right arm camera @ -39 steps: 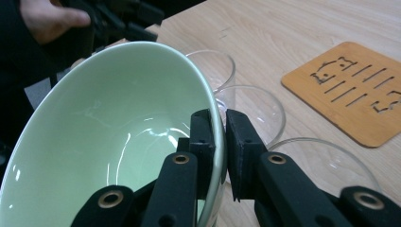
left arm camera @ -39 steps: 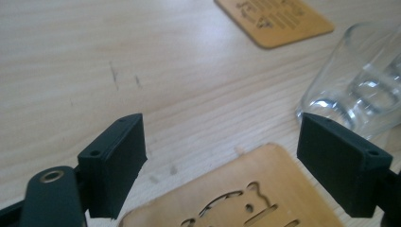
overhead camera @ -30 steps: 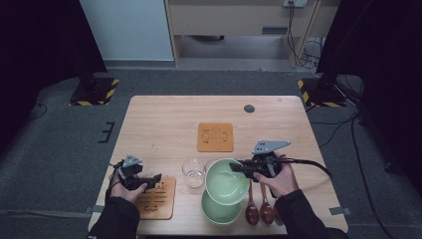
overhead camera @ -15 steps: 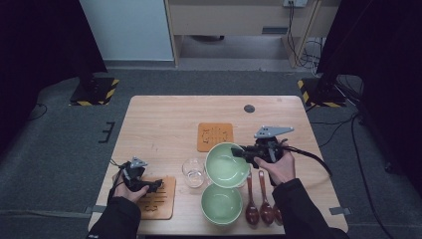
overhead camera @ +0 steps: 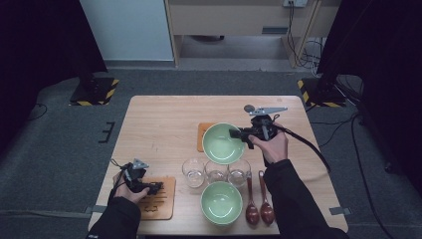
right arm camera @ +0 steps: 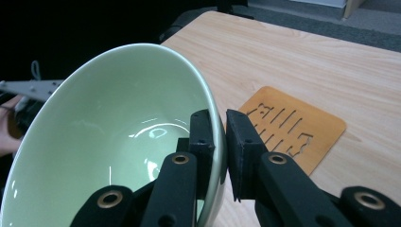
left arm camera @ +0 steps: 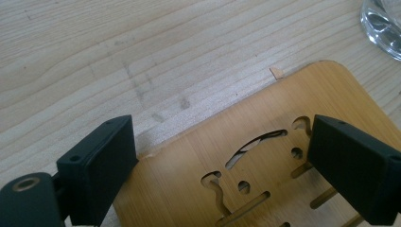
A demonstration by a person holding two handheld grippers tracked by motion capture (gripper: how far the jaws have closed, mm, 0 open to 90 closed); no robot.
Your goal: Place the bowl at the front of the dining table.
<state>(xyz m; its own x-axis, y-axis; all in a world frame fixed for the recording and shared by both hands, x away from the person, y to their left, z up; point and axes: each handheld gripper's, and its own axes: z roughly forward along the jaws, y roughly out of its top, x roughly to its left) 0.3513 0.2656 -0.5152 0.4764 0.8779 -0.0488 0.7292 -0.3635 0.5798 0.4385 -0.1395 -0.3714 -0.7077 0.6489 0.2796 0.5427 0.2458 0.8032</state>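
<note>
My right gripper (overhead camera: 238,135) (right arm camera: 220,142) is shut on the rim of a pale green bowl (overhead camera: 222,143) (right arm camera: 108,137), held in the air over the middle of the table, partly above a wooden trivet (overhead camera: 203,134) (right arm camera: 294,126). A second green bowl (overhead camera: 221,202) rests on the table near the front edge. My left gripper (overhead camera: 155,188) (left arm camera: 222,161) lies over another cut-out wooden trivet (overhead camera: 158,199) (left arm camera: 265,156) at the front left, its jaws wide apart with nothing gripped.
Three clear glasses (overhead camera: 216,172) stand in a row between the two bowls. Two brown wooden spoons (overhead camera: 259,209) lie at the front right. A small dark disc (overhead camera: 248,108) sits near the far edge of the wooden table (overhead camera: 159,124).
The right gripper has carried the green bowl up and away from the front bowl, toward the far trivet, uncovering the glasses. The left gripper has stayed on its trivet.
</note>
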